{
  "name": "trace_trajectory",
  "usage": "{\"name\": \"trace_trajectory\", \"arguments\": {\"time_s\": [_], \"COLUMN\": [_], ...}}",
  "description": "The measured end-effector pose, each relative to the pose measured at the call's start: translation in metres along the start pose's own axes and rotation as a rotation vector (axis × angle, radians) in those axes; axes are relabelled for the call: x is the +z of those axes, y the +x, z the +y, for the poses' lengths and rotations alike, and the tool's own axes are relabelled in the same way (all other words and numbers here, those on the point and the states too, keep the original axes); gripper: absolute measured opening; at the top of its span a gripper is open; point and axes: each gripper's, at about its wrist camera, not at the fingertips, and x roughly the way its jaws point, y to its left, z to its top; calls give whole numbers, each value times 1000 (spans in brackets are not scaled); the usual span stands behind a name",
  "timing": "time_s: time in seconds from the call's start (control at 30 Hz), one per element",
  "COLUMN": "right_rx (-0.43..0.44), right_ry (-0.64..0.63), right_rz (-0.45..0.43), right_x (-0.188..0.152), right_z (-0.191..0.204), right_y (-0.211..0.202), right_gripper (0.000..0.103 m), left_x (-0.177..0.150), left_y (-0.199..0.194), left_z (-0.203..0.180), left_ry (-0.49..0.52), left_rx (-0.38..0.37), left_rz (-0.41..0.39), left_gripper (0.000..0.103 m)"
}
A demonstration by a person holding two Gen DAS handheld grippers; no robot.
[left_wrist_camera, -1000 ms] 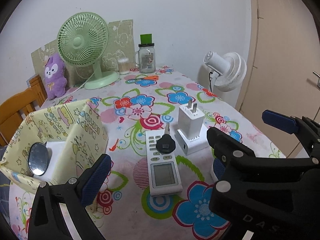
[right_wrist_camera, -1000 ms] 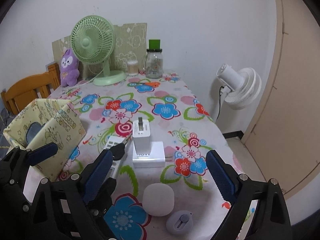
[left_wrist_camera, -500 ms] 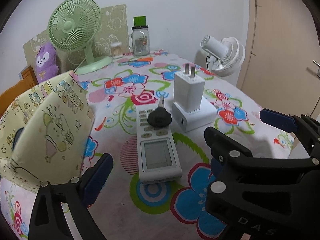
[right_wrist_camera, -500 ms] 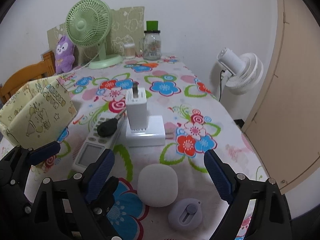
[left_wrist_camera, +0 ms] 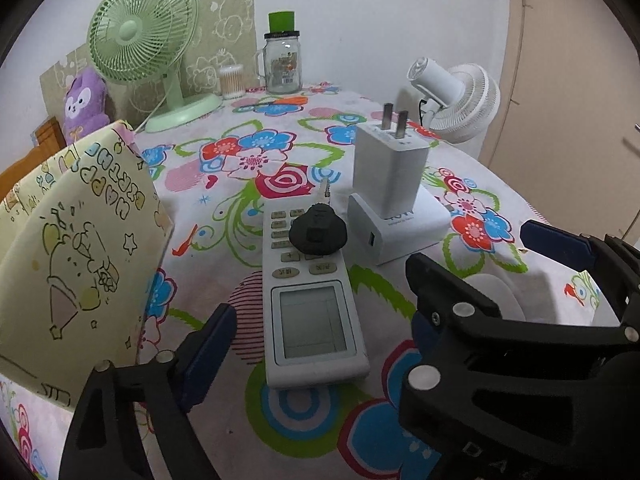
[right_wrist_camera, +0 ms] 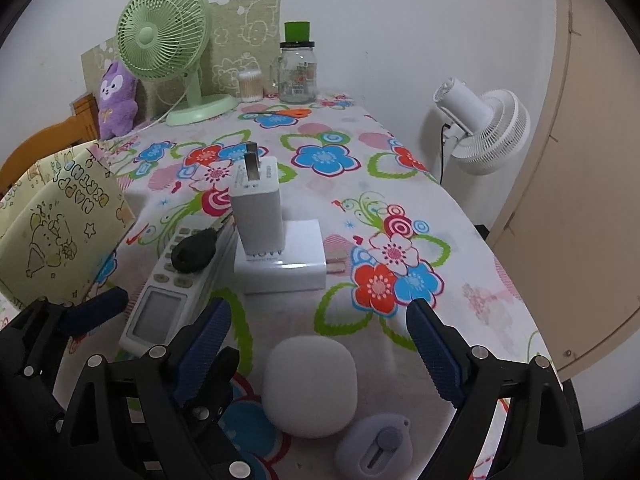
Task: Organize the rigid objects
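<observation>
On the flowered worktop [right_wrist_camera: 460, 240], we hover both grippers wide and empty: right gripper [right_wrist_camera: 320, 344] frames the rounded white plastic case [right_wrist_camera: 310, 386]; left gripper [left_wrist_camera: 320, 328], at its nine o'clock, straddles the white remote control [left_wrist_camera: 312, 304]. We judge descent and closing come next.

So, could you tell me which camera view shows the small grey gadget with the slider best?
The right wrist view: the grey gadget lies whole beside the white rounded case, between the open right gripper fingers. The left wrist view does not show it.
</observation>
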Motion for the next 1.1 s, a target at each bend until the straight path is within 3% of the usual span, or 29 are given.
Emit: {"name": "trace_trajectory", "arguments": {"time_s": [0.27, 0.7, 0.87, 0.97, 1.03, 1.1], "right_rx": [8, -4, 21, 38, 57, 63], "right_ry": [-21, -44, -42, -27, -14, -1], "right_rz": [-2, -21, -38, -41, -31, -19], "right_x": [10, 33, 42, 47, 48, 48], "right_z": [7, 11, 15, 15, 14, 13], "right_y": [12, 29, 32, 35, 37, 39], "right_gripper": [88, 80, 78, 63, 39, 29], "left_x": [9, 26, 29, 30, 29, 29], "left_y": [11, 21, 23, 22, 20, 19], "left_z": [3, 10, 14, 14, 13, 12], "left_ry": [-2, 4, -3, 8, 20, 32], "left_rx": [-8, -3, -26, -16, -1, 17], "left_rz": [32, 58, 85, 96, 96, 99], "left_gripper": [78, 50, 47, 47, 46, 46]}}
